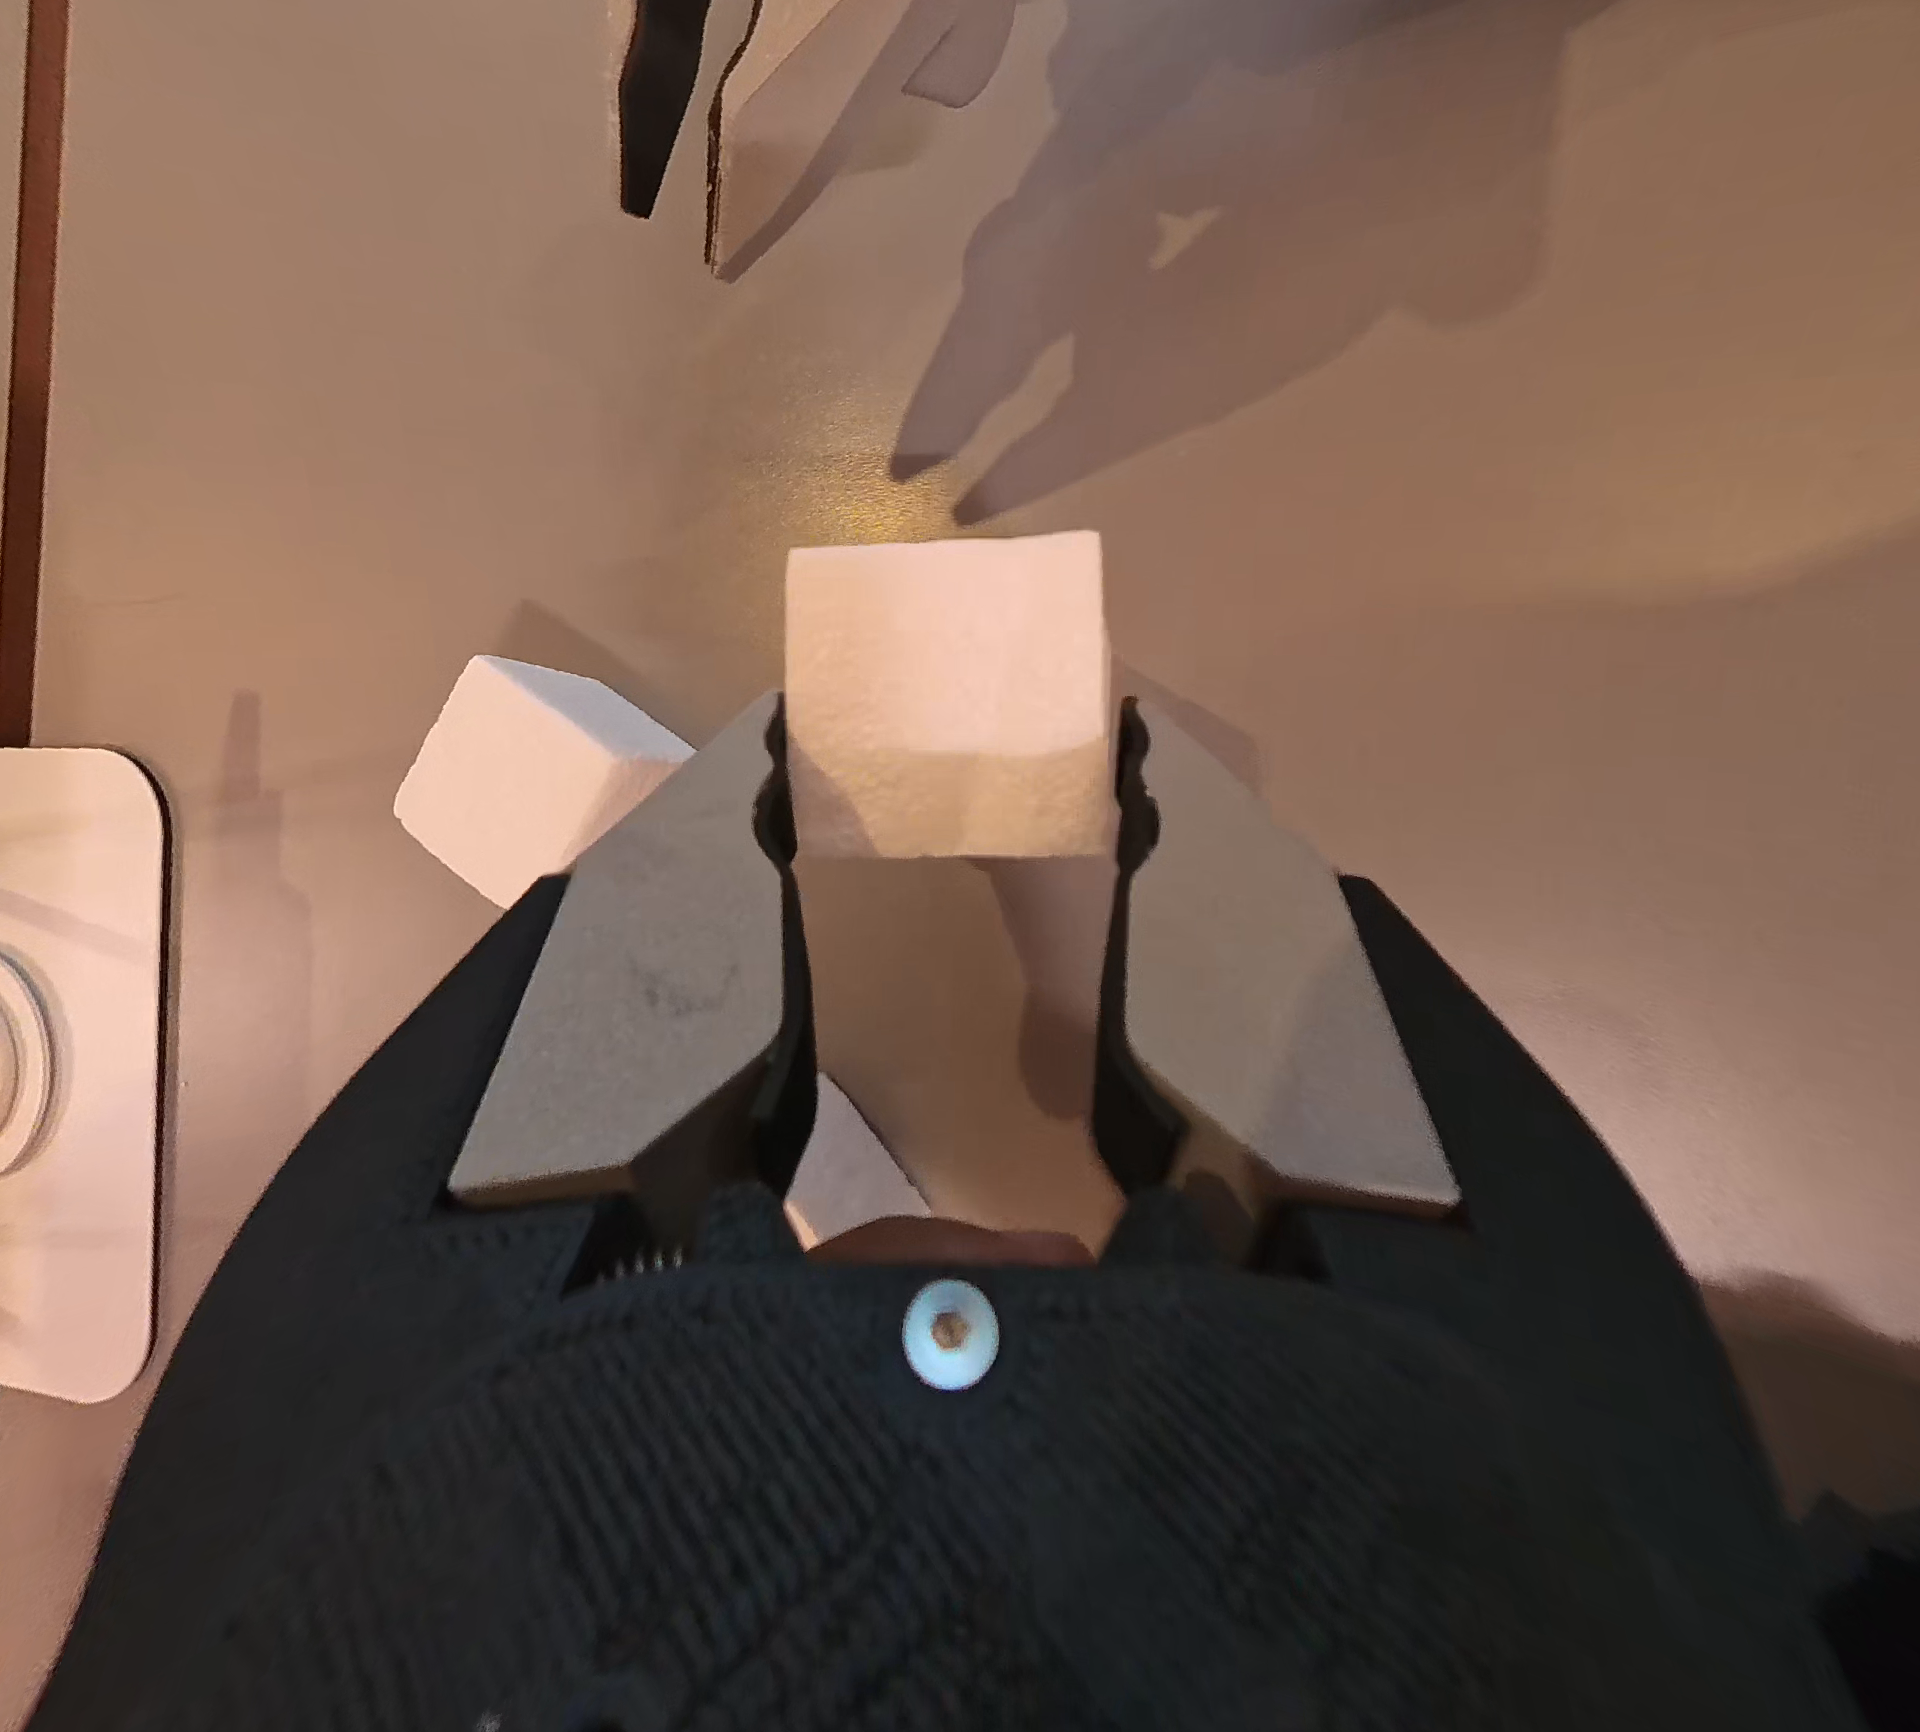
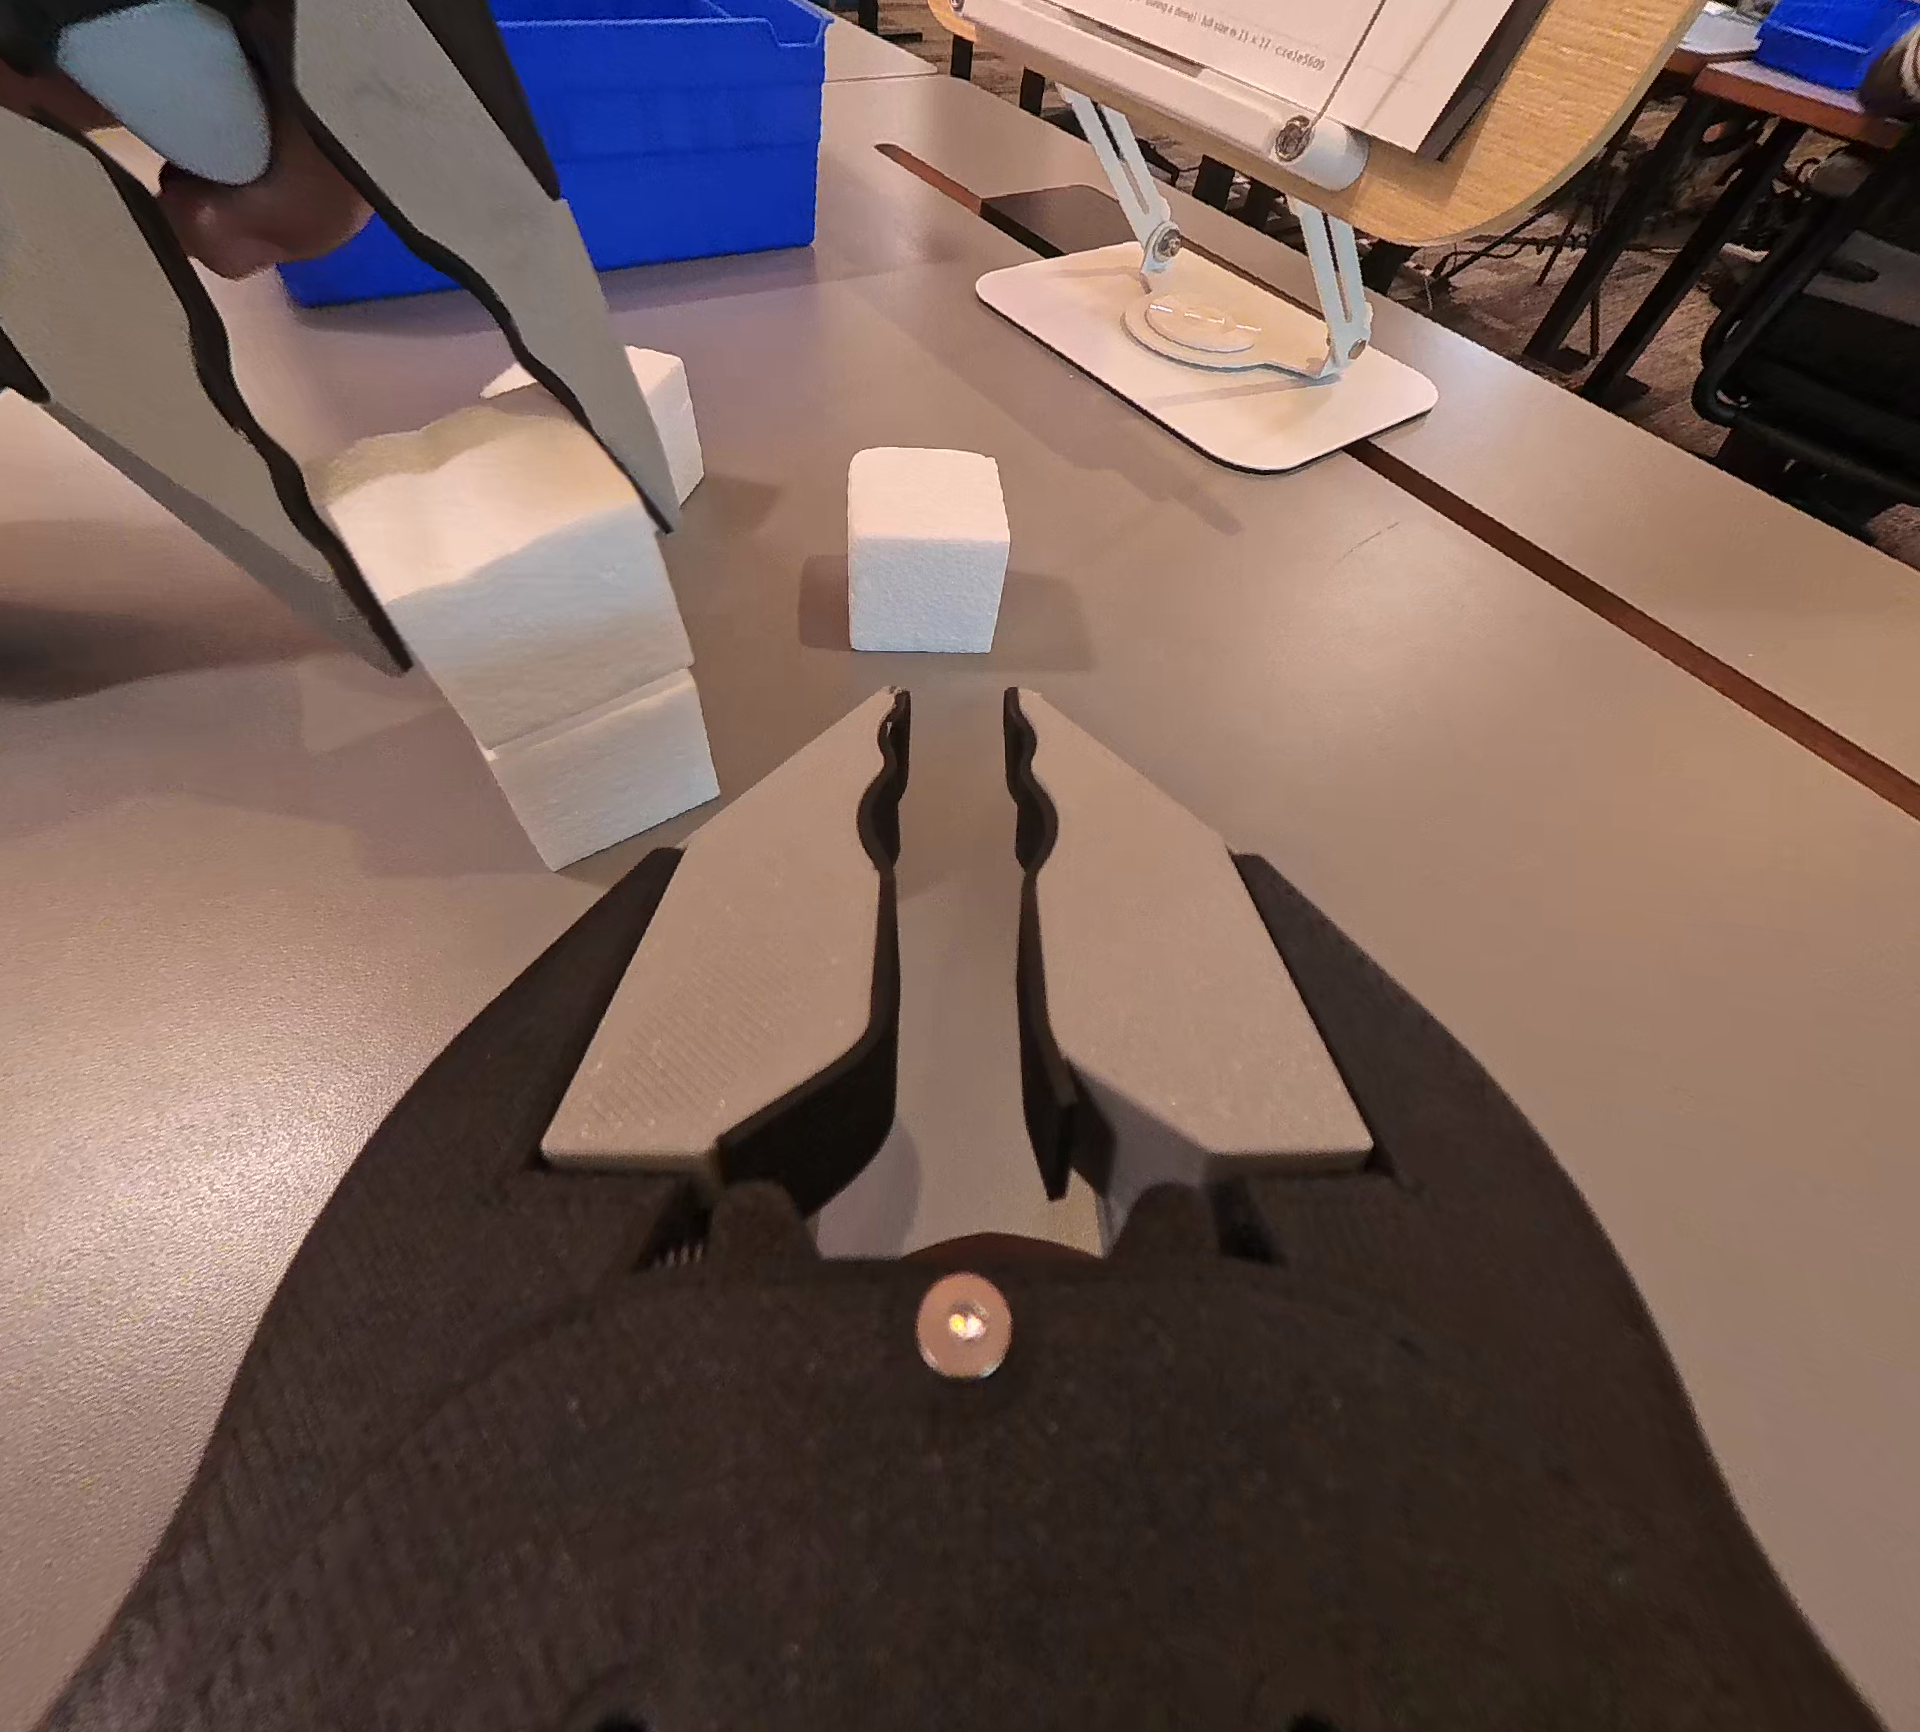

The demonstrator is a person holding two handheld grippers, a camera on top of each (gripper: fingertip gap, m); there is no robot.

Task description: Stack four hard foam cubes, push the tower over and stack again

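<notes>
Left wrist view: your left tool [image 1: 951,747] grips the top cube [image 1: 940,695], set on a bottom cube [image 2: 608,773] on the bench [image 2: 1351,851]. Right tool [image 2: 954,706]: empty, fingers slightly parted, facing a lone cube [image 2: 925,555]. Fourth cube [image 2: 670,415] behind.

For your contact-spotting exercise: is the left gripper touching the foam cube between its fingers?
Touching. In the left wrist view, both fingers of the left gripper press against opposite sides of the foam cube, no gap showing.
</notes>
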